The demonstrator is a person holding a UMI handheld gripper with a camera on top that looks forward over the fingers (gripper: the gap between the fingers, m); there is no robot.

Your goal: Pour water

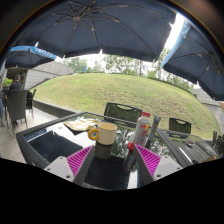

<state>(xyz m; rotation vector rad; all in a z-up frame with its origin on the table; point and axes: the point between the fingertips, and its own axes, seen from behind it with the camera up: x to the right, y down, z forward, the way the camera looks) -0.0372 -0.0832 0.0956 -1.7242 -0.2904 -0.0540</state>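
My gripper is open, and its magenta pads are spread wide over a dark glass table. A yellow mug stands on the table just ahead of the fingers. A pale cream cup is right in front of it, near the gap between the fingertips. A small grey item with a red top stands close to the right finger. A bottle with a red cap stands to the right of the mug. Nothing is held.
Dark chairs stand at the table's far side and at its left. Large dark umbrellas hang overhead. A green lawn with trees lies beyond. A flat board or plate lies left of the mug.
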